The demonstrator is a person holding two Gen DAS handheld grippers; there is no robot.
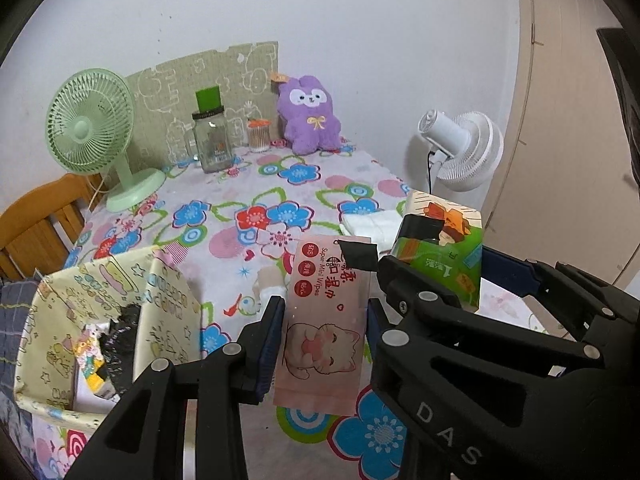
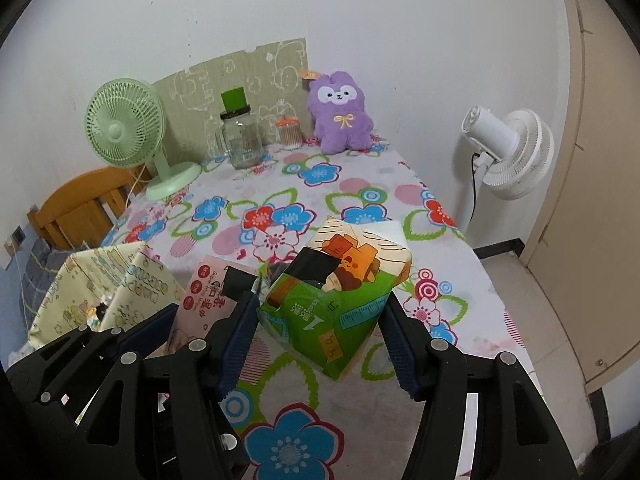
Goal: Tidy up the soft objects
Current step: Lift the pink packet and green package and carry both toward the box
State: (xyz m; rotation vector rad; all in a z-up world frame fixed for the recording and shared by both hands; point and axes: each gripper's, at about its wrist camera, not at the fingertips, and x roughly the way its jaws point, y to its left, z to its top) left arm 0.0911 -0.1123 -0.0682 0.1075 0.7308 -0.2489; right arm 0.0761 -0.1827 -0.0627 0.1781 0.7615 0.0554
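A pink wet-wipes pack (image 1: 324, 320) with a cat drawing hangs above the table, and my left gripper (image 1: 324, 332) is shut on its sides. My right gripper (image 2: 320, 340) is shut on a green tissue pack (image 2: 340, 292) with a cartoon print, also lifted off the flowered tablecloth (image 2: 288, 452). The two packs sit side by side, the pink pack (image 2: 200, 296) left of the green pack (image 1: 440, 256). A yellow fabric storage box (image 1: 168, 304) stands open at the lower left, with small items inside. A purple plush toy (image 1: 310, 116) sits at the table's far edge. A folded white cloth (image 1: 372, 226) lies behind the packs.
At the back left of the table stand a green desk fan (image 1: 92, 128), a glass jar (image 1: 210, 140) and a cotton-swab tub (image 1: 258, 136). A white floor fan (image 2: 512, 148) stands beyond the right edge. A wooden chair (image 2: 80, 204) is on the left, a door (image 2: 592, 160) on the right.
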